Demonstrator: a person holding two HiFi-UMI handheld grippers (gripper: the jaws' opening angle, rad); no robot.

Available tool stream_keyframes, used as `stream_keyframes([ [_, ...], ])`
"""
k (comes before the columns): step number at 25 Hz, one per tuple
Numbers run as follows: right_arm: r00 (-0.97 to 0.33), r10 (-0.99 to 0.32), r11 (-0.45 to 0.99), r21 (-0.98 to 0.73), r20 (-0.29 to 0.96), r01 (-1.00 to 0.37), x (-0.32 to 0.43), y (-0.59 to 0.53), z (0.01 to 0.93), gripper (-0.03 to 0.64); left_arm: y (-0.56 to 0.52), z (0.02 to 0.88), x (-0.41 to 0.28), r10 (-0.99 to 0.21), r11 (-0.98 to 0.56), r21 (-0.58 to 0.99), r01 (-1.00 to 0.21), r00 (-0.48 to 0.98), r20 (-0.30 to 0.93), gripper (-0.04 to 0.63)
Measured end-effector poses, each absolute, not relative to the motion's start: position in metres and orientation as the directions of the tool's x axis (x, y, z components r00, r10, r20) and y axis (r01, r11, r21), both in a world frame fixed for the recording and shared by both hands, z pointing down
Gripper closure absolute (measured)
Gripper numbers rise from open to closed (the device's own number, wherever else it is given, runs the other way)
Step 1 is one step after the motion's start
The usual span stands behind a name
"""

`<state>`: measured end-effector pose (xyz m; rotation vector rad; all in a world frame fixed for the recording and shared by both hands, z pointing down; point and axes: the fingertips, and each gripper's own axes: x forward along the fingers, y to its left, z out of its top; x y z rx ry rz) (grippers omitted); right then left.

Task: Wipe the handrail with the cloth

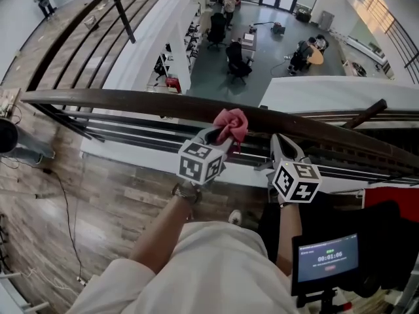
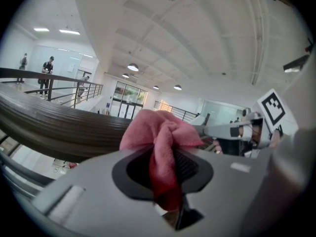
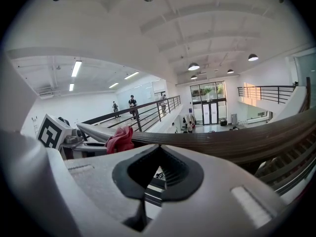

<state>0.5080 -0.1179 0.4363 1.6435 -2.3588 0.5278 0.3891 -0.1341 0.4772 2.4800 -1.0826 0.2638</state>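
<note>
A dark brown handrail (image 1: pixel 131 104) runs across the head view from left to right. My left gripper (image 1: pixel 221 136) is shut on a bunched pink cloth (image 1: pixel 231 124), which rests against the near side of the rail. In the left gripper view the cloth (image 2: pixel 160 135) bulges out past the jaws, with the handrail (image 2: pixel 54 125) just beyond it. My right gripper (image 1: pixel 280 142) sits a short way to the right, just below the rail, shut and holding nothing. From the right gripper view (image 3: pixel 158 149) the handrail (image 3: pixel 232 139) passes ahead, and the cloth (image 3: pixel 120 138) shows to the left.
Beyond the rail is a drop to a lower floor with desks, chairs and people (image 1: pixel 236 61). Thin horizontal bars (image 1: pixel 131 131) run under the rail. A small screen with a timer (image 1: pixel 325 257) stands at lower right, and a red object (image 1: pixel 393 196) is beside it.
</note>
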Motion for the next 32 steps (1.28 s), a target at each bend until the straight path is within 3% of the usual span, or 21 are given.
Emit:
stream_keyframes([
  [28, -0.32, -0.869, 0.295, -0.125, 0.378, -0.947, 0.392, -0.117, 0.43, 0.614, -0.155, 0.479, 0.253, -0.667, -0.6, 0.309, -0.738, 0.675, 0.316, 0.5],
  [32, -0.331, -0.865, 0.306, -0.126, 0.378, -0.944, 0.386, -0.117, 0.43, 0.614, -0.154, 0.478, 0.253, -0.642, -0.65, 0.228, -0.725, 0.684, 0.345, 0.501],
])
